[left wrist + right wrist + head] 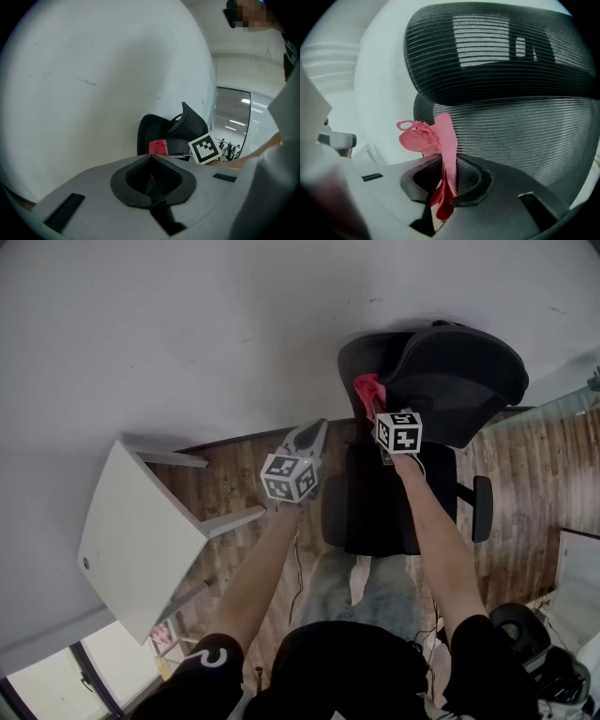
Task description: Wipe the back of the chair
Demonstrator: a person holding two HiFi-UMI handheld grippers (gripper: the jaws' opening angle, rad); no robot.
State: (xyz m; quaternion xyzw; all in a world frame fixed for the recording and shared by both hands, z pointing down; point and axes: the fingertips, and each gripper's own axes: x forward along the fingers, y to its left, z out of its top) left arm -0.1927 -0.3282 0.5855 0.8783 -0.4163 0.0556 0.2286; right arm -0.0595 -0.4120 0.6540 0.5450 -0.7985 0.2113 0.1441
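Note:
A black mesh office chair (pixel 441 371) stands against the white wall, its backrest (pixel 525 126) and headrest (pixel 487 51) filling the right gripper view. My right gripper (pixel 372 401) is shut on a pink cloth (pixel 436 140), whose bunched end (pixel 367 386) is held up at the left edge of the backrest. In the left gripper view the cloth (pixel 158 146) shows small against the chair (pixel 168 131). My left gripper (pixel 309 435) hovers to the left of the chair, jaws shut with nothing between them, pointing at the wall.
A white table (pixel 141 531) stands at the left by the wall. The chair's seat (pixel 375 502) and right armrest (pixel 483 507) lie below the grippers. A glass partition (pixel 553 409) is at the right. Wood floor (pixel 234 484) shows between table and chair.

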